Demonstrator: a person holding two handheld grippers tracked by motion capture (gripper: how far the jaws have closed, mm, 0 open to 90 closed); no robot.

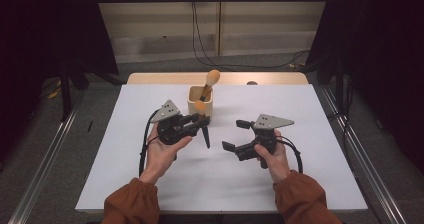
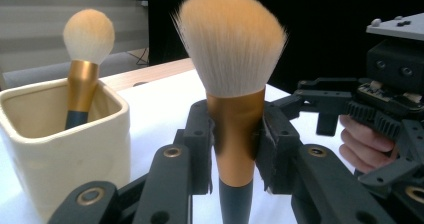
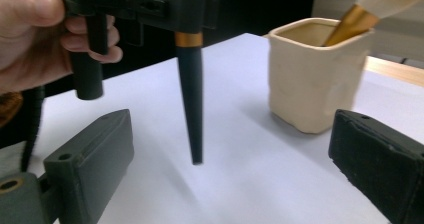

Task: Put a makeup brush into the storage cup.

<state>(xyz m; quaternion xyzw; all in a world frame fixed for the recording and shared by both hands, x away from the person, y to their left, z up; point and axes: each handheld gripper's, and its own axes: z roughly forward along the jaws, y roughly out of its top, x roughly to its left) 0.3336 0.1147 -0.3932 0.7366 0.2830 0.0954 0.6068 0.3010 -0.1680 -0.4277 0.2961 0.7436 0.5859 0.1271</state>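
My left gripper [image 1: 202, 120] is shut on a makeup brush [image 1: 205, 136] with a gold ferrule and a dark tapered handle. It holds the brush upright just in front of a cream square cup [image 1: 192, 101]. In the left gripper view the pads clamp the ferrule under the peach bristles of the brush [image 2: 232, 59]. A second brush [image 1: 212, 79] leans in the cup, also seen as the brush [image 2: 87, 39] inside the cup [image 2: 60, 149]. To the right my right gripper [image 1: 235, 135] stands open. Between its wide jaws in the right gripper view, my right gripper [image 3: 235, 154] frames the hanging brush handle [image 3: 191, 99], apart from both pads.
A white sheet [image 1: 150, 184] covers the table, with a wooden edge [image 1: 165, 78] showing at the back. Metal rails [image 1: 45, 154] run along both sides on the floor. Cables [image 1: 210, 59] hang down the wall behind.
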